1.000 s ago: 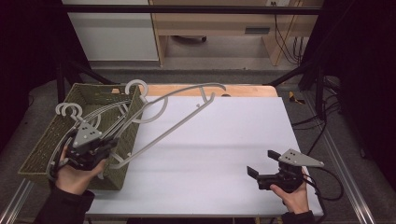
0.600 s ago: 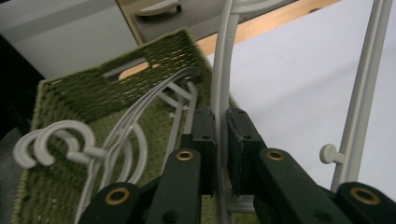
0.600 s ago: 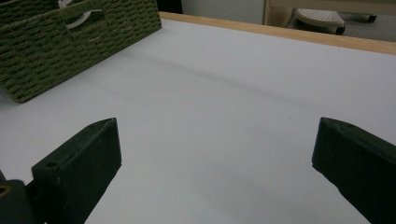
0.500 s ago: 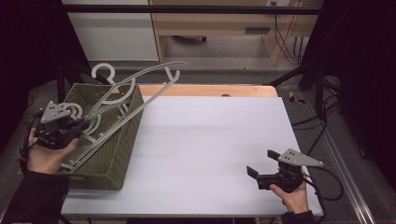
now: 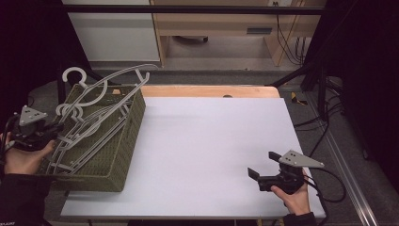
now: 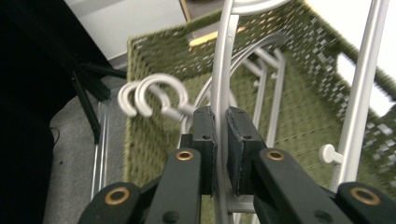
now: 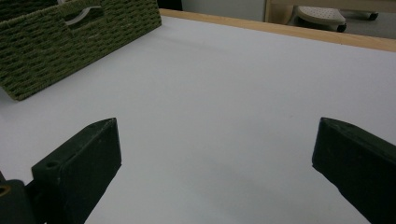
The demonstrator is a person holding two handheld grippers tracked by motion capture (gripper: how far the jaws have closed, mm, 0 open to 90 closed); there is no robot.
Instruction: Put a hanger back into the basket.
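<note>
A green woven basket (image 5: 123, 141) on the table's left end holds several grey plastic hangers. My left gripper (image 5: 55, 128) is at the basket's left rim, shut on the thin bar of one grey hanger (image 5: 110, 84), which slants up and out over the basket's far edge. In the left gripper view the pads clamp that hanger's bar (image 6: 220, 100), with two hooks (image 6: 154, 95) of other hangers just behind and the basket's inner wall (image 6: 317, 107) beyond. My right gripper (image 5: 263, 168) rests open near the table's front right; nothing lies between its fingertips (image 7: 81, 158).
The white table top (image 5: 211, 141) stretches between the basket and my right gripper, with a wooden strip (image 5: 211, 90) along its far edge. The basket's side (image 7: 70, 42) appears far off in the right gripper view. A cable (image 5: 329, 183) trails from the right gripper.
My left gripper has carried the held hanger to the left, from over the basket's right rim to its left rim, so the hanger no longer reaches over the table. The right gripper has kept still.
</note>
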